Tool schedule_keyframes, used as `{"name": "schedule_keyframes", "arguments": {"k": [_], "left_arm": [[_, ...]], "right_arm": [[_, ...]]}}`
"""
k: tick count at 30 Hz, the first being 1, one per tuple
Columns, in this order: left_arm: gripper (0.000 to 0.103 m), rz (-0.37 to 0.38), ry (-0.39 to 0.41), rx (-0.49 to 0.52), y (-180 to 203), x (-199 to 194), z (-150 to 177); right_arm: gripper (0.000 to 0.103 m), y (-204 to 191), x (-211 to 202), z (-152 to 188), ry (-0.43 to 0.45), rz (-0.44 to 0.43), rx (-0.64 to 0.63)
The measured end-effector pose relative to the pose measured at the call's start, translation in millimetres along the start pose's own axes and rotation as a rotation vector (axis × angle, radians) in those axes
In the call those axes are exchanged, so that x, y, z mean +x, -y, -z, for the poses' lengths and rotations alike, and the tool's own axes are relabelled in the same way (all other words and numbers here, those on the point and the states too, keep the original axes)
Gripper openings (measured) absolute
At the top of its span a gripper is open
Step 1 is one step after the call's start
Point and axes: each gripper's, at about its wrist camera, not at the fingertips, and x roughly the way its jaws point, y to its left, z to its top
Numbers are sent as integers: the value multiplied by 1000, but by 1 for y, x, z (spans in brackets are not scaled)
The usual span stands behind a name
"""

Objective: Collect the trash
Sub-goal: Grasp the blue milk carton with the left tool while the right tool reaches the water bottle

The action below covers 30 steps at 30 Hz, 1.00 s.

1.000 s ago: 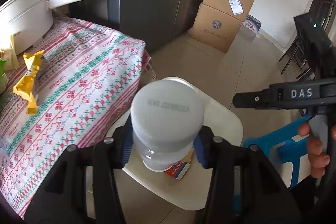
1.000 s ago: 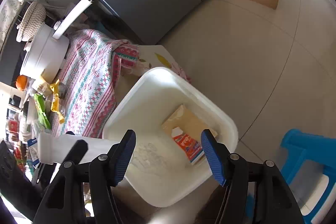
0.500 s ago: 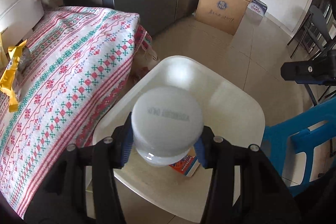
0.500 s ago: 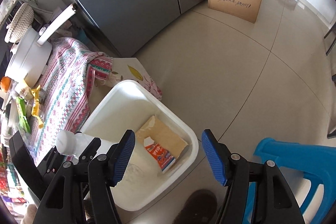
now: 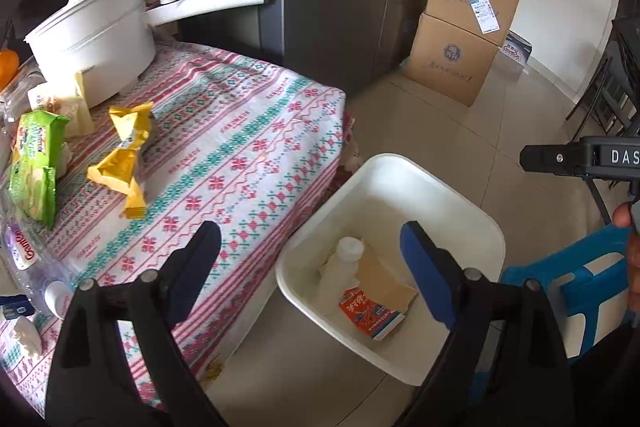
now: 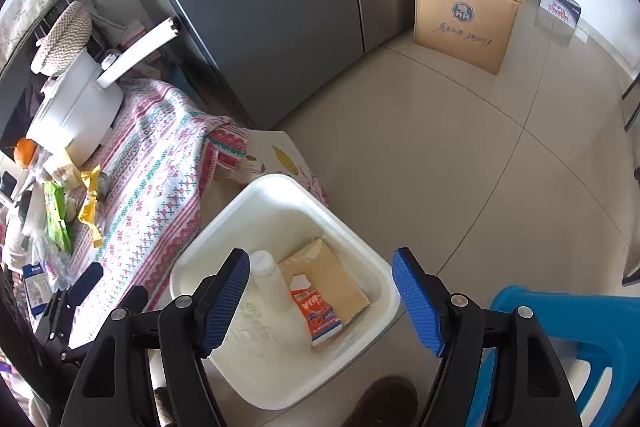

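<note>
While nothing is gripped by either tool, the left gripper (image 5: 310, 267) is seen with its jaws spread wide, having just been opening, and only air lies between them. The right gripper (image 6: 320, 297) is likewise parted and empty, its jaws having just been widening too; it is held above the bin (image 6: 348, 235), pointing steeply down.

Inside the bin (image 5: 448, 183), which stands on the floor just beside the table (image 5: 248, 147), a white bottle (image 5: 340, 267) is seen lying with its cap toward the table side. A brown card (image 5: 380, 275) is lying next to it, and a red carton (image 5: 370, 313) is resting partly on that card. The same bottle (image 6: 270, 281), card (image 6: 336, 275) and carton (image 6: 318, 311) are shown from the right wrist.

On the patterned cloth, a yellow wrapper (image 5: 124, 155) and a green packet (image 5: 34, 163) are left near the far side, in front of a white pot (image 5: 92, 39). A clear water bottle (image 5: 28, 259) is lying at the near edge. A blue stool (image 5: 580, 279) is placed just beside the bin, and stacked boxes (image 5: 460, 39) are set well apart by the wall.
</note>
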Motion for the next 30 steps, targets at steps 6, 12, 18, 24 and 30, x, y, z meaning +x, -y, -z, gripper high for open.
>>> {"name": "schedule_keyframes", "arguments": {"k": [6, 12, 18, 24, 30], "left_arm": [[98, -99, 32, -71, -51, -40, 3], [99, -202, 51, -174, -116, -76, 13], [99, -277, 54, -341, -196, -108, 27], [99, -348, 12, -515, -281, -123, 37], [76, -319, -86, -641, -333, -93, 48]], "right_arm": [[79, -33, -10, 4, 43, -24, -72], [81, -70, -11, 9, 61, -45, -140], [82, -112, -5, 12, 53, -64, -200], [82, -175, 4, 17, 44, -90, -305], [83, -249, 21, 25, 32, -134, -420]]}}
